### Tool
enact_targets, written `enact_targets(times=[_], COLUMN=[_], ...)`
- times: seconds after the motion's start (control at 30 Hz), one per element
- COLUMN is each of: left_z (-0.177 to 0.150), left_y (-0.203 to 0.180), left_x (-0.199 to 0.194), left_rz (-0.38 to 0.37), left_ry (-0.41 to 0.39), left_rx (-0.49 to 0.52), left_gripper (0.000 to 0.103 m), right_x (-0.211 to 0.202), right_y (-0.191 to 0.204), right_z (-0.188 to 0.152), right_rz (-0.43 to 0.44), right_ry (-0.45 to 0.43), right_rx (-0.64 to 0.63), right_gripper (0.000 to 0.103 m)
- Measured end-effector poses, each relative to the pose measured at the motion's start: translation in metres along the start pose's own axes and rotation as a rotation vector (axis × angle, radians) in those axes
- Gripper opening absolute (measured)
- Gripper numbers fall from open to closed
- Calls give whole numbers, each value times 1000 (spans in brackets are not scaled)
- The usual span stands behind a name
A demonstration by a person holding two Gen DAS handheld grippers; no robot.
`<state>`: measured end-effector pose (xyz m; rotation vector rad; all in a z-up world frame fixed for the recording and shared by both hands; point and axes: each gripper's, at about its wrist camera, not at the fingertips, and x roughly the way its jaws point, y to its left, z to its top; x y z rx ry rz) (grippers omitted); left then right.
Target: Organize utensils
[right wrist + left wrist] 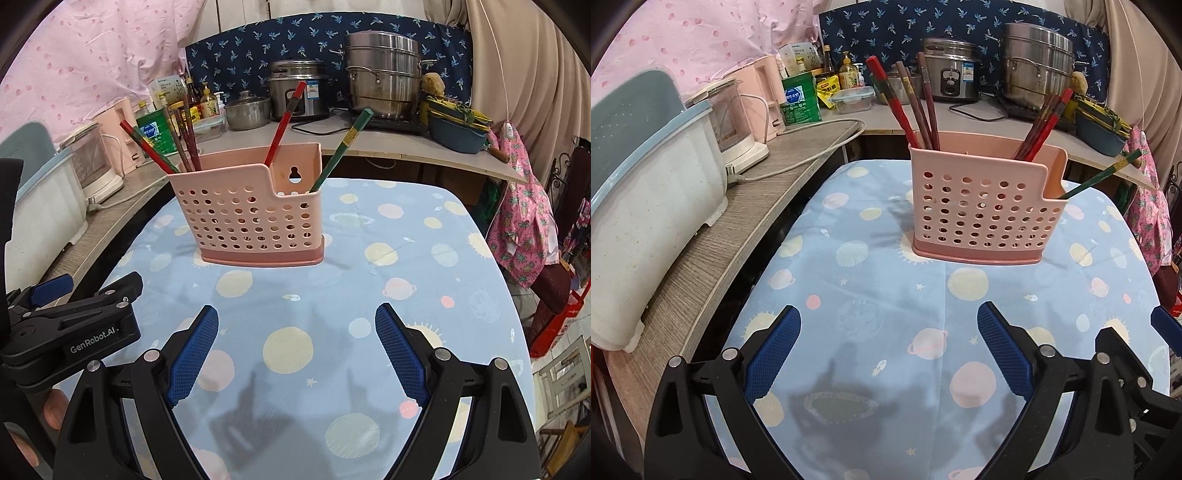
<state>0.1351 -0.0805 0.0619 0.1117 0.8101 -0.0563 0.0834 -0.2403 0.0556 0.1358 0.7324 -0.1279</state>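
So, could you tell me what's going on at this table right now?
A person holds a gripper in each hand, and both the left gripper and the right gripper are open and empty above the planet-print tablecloth. Ahead of them stands a pink perforated utensil holder with several red and brown chopsticks at one end, a few in the middle, and a green chopstick leaning in the low compartment. Nothing is being gripped yet.
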Motion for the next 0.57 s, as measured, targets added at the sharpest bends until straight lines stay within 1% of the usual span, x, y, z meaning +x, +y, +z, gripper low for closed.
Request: enact_targets(times=[0.43,0.57], left_z=[5,7], left_y=[1,0], left_x=[11,17], left_rz=[-1,-8], left_ry=[10,17], left_rx=[5,17], left_gripper=[92,92], right_x=[15,19], right_y=[3,4], right_z=[7,9], right_rz=[7,-11], right_ry=[10,11], right_rx=[-3,-16], right_gripper=[84,84])
